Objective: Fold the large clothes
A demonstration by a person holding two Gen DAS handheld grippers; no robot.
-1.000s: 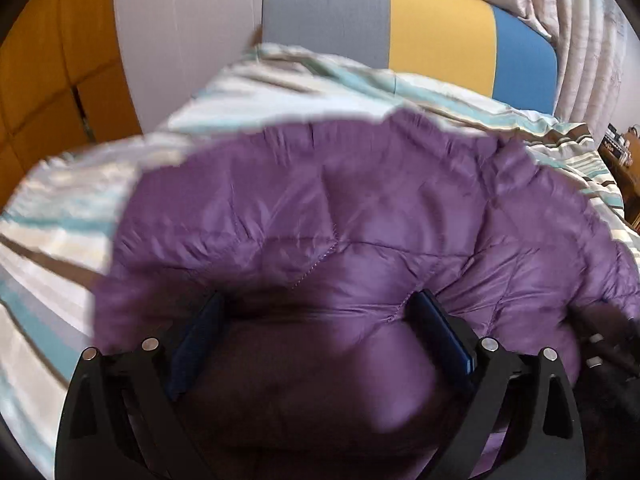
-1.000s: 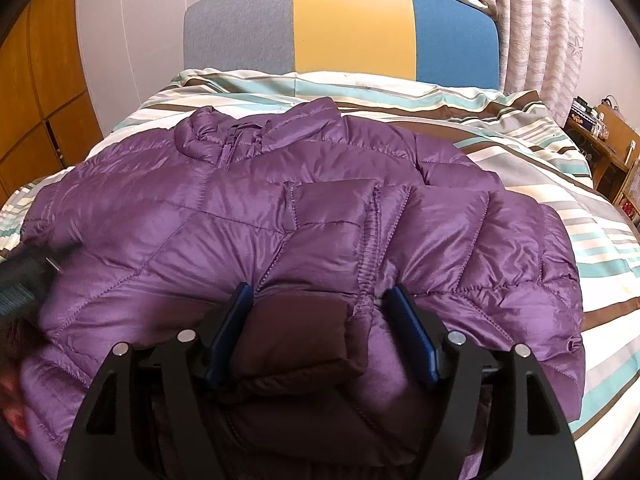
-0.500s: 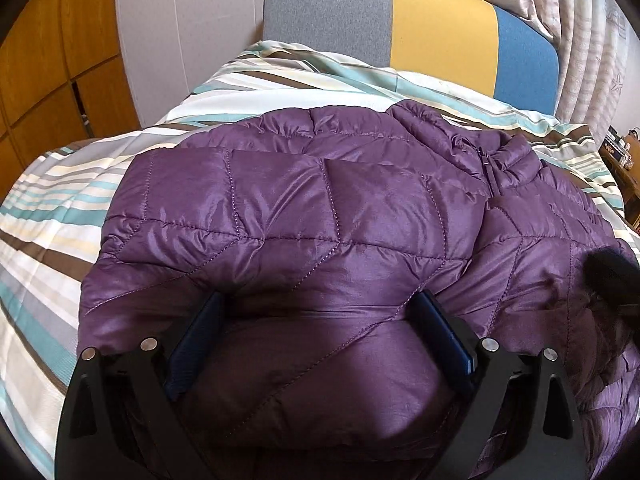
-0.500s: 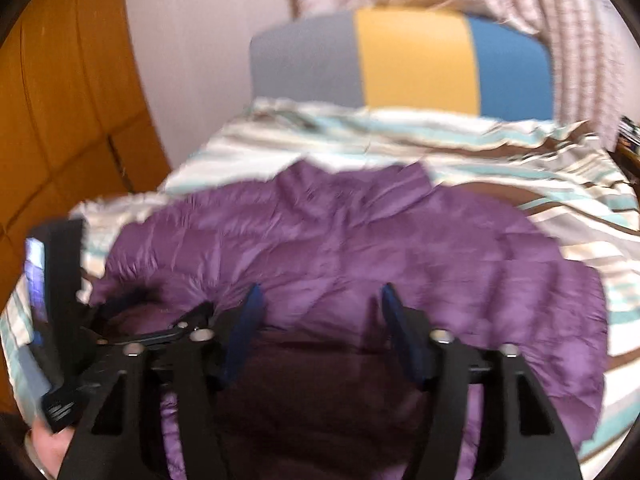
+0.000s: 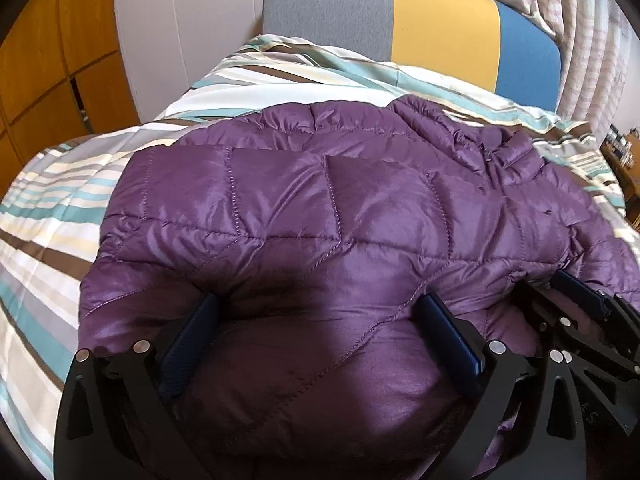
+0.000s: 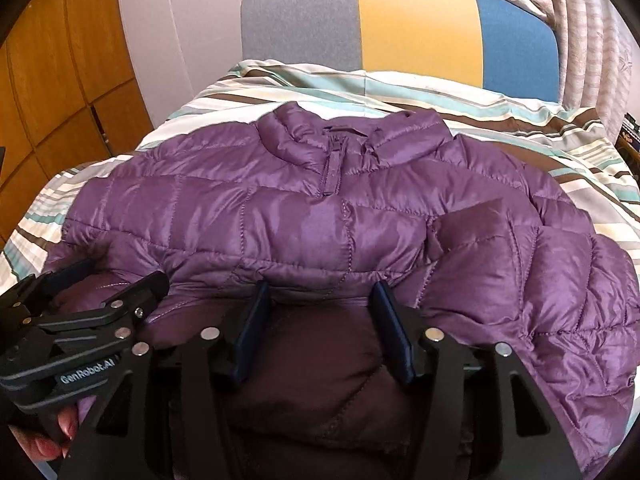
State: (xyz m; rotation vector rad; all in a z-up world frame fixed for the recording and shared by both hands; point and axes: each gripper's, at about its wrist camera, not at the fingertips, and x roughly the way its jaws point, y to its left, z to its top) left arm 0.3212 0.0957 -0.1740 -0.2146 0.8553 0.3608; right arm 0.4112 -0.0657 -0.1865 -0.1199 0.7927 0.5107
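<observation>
A purple quilted puffer jacket [image 5: 340, 208] lies spread on the striped bed, collar and zip toward the headboard [image 6: 332, 160]. My left gripper [image 5: 316, 312] has its jaws wide apart with a thick bulge of the jacket's near hem between the blue pads. My right gripper [image 6: 322, 300] also has its jaws apart around a darker fold of the hem. The right gripper shows at the right edge of the left wrist view [image 5: 580, 304], and the left gripper at the left of the right wrist view [image 6: 84, 304]. A sleeve is folded over the jacket's right side [image 6: 480, 240].
The striped duvet [image 5: 52, 208] covers the bed under the jacket. A grey, yellow and blue headboard [image 6: 416, 28] stands at the far end. Wooden cabinets [image 6: 48, 80] are on the left, curtains [image 6: 592, 40] and a small shelf [image 5: 620, 148] on the right.
Both grippers have carried the jacket's near hem up and forward over its body, then steadied. The right wrist view swung left and back, and the two grippers now sit side by side.
</observation>
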